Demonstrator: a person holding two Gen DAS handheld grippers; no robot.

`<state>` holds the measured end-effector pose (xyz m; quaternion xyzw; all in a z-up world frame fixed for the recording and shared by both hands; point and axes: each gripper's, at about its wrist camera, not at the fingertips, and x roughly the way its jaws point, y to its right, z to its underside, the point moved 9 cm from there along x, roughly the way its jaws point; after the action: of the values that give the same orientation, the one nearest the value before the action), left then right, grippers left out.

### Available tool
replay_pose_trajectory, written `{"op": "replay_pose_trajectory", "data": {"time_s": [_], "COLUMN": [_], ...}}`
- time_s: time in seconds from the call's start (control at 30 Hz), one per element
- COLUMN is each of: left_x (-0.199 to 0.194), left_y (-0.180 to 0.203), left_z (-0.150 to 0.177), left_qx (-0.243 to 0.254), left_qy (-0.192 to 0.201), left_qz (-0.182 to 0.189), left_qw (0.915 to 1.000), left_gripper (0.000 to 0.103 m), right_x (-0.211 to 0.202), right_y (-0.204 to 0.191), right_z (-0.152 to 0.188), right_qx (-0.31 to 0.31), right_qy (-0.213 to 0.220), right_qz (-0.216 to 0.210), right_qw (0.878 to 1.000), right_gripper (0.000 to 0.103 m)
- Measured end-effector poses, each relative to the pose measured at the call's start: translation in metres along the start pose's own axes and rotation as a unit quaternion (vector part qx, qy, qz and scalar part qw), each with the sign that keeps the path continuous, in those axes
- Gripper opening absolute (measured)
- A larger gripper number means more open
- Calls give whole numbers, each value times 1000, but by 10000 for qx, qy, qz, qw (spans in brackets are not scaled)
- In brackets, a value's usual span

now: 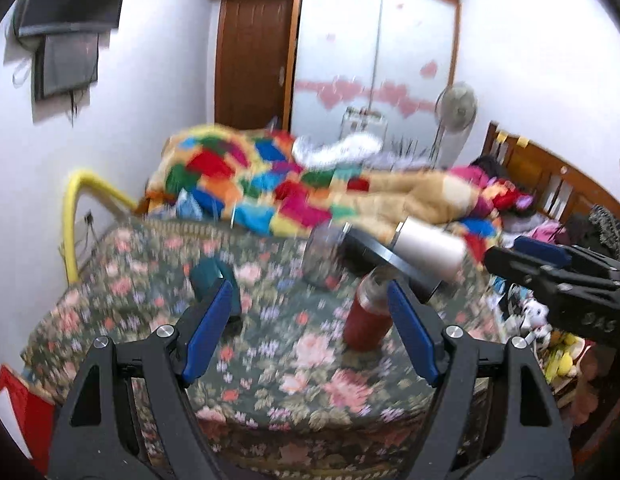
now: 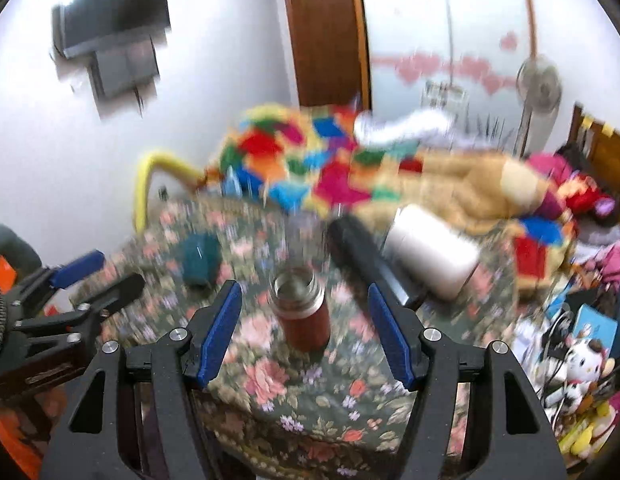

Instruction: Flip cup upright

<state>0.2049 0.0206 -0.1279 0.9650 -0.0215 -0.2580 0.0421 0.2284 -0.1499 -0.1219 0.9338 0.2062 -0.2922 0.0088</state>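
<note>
A red cup with a steel rim (image 2: 304, 316) stands upright on the floral table (image 2: 310, 400), open mouth up. It also shows in the left wrist view (image 1: 367, 316). My right gripper (image 2: 304, 332) is open, its blue pads on either side of the red cup without touching it. My left gripper (image 1: 310, 332) is open and empty above the table, the red cup just inside its right finger. A teal cup (image 2: 200, 258) sits at the left. A white cup (image 2: 429, 250) and a black cup (image 2: 369, 260) lie on their sides at the back right.
A clear glass (image 2: 306, 236) stands behind the red cup, blurred. A bed with a patchwork quilt (image 2: 310, 160) lies behind the table. Toys and clutter (image 2: 581, 360) fill the right side. A yellow rail (image 2: 144, 184) curves at the back left.
</note>
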Motion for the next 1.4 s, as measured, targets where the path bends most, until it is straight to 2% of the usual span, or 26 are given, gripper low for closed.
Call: {"op": "replay_pose_trajectory", "data": {"time_s": [0.1,0.2,0.3,0.43,0.53,0.73,0.8,1.4], "left_x": [-39,-76,-113,-146,-163,-173,-173,-171], "left_y": [11,20,30,35,36,34,34,36], "left_z": [-24,-41,-52,-56,-56,-51,-48,-34], "left_qx": [46,103,170,196,196,226,200,209], "left_qy": [528,1006,1482,1883,2093,2173,2133,1973], "left_qz": [79,135,145,65,-37,-250,-259,-301], "left_qw": [9986,9948,9887,9819,9777,9755,9764,9797], "left_gripper": [79,80,84,89,100,103,103,103], "right_x": [-52,-90,-119,-143,-153,-160,-159,-166], "right_y": [-4,-11,-19,-29,-33,-28,-25,-26], "right_z": [-20,-30,-35,-38,-37,-31,-28,-12], "right_qx": [11,-5,-59,-153,-186,-86,-32,-128], "right_qy": [695,1199,1574,1959,2170,2266,2279,2090], "right_qz": [35,61,93,218,285,383,479,532], "right_qw": [9976,9928,9875,9803,9756,9732,9725,9764], "right_gripper": [62,62,63,65,73,93,103,103]}}
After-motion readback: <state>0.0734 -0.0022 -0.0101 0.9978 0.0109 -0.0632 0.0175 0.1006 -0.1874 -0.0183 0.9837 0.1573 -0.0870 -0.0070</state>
